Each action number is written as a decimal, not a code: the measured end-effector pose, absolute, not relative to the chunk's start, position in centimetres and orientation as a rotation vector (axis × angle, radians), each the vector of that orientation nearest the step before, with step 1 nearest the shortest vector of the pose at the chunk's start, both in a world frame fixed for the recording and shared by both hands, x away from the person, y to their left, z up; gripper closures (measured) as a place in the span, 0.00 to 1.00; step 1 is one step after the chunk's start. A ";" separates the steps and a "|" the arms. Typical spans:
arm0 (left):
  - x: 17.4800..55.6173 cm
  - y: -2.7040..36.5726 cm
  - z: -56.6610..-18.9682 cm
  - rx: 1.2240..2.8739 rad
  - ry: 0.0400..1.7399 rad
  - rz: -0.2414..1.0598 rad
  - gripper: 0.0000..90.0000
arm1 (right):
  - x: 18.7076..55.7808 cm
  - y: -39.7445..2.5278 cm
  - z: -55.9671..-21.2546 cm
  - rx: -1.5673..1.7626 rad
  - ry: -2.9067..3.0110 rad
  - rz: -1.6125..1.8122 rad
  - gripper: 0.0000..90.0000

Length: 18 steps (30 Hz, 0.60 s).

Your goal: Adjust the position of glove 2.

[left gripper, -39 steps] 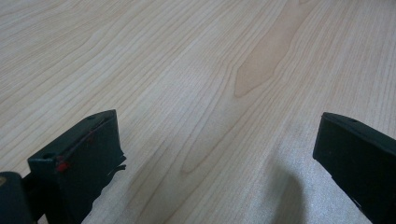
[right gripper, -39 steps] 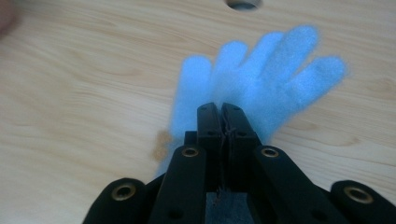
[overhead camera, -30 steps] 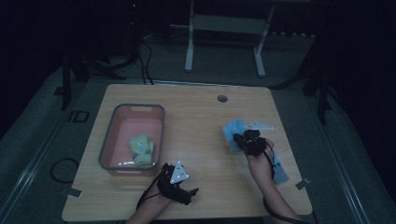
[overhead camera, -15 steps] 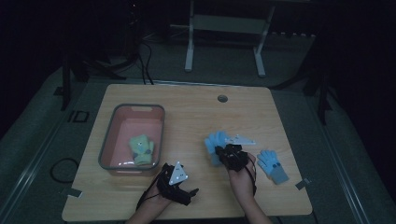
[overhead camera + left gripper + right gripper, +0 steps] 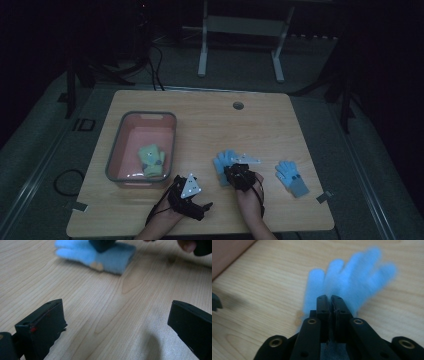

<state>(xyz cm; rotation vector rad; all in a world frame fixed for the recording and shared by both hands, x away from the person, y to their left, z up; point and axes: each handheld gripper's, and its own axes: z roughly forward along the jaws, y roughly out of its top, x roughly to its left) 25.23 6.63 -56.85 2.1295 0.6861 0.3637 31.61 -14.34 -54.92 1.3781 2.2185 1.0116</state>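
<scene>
A pale wooden tabletop (image 5: 210,125) stands in a dim room, with a small round hole (image 5: 238,105) close to its far edge. On its left half sits a pink bin (image 5: 125,150) with a grey rim, lying nearer the left edge than the middle; inside it, toward the near end, lies a green glove (image 5: 152,160).

Near the front edge, left of centre, the left gripper (image 5: 190,197) rests low over the wood, a grey three-cornered plate on top and its cable trailing toward the person's forearm. In the left gripper view its two black jaws stand wide apart with bare wood between them and nothing held; a blue glove (image 5: 100,257) lies farther off on the boards.

Just right of it, the right gripper (image 5: 239,175) is in the person's right hand (image 5: 250,192), pointing toward the far edge. Its jaws are pressed together on the cuff end of a blue glove (image 5: 224,162), whose fingers fan out flat on the wood beyond the gripper; in the right gripper view the glove (image 5: 352,282) is blurred but the jaws meet with fabric pinched between them.

A second blue glove (image 5: 291,176) with a grey cuff lies well apart toward the right edge, near the front right corner, touching neither gripper.
</scene>
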 end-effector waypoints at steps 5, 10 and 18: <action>25.2 6.6 -56.9 2.130 0.682 0.360 0.01 | 31.5 -14.4 -55.7 1.391 2.222 1.035 0.82; 25.3 6.6 -56.9 2.131 0.680 0.356 0.01 | 31.5 -14.5 -55.2 1.376 2.235 1.059 0.73; 25.2 6.6 -56.9 2.135 0.675 0.350 0.01 | 31.8 -16.2 -53.6 1.348 2.254 1.105 0.72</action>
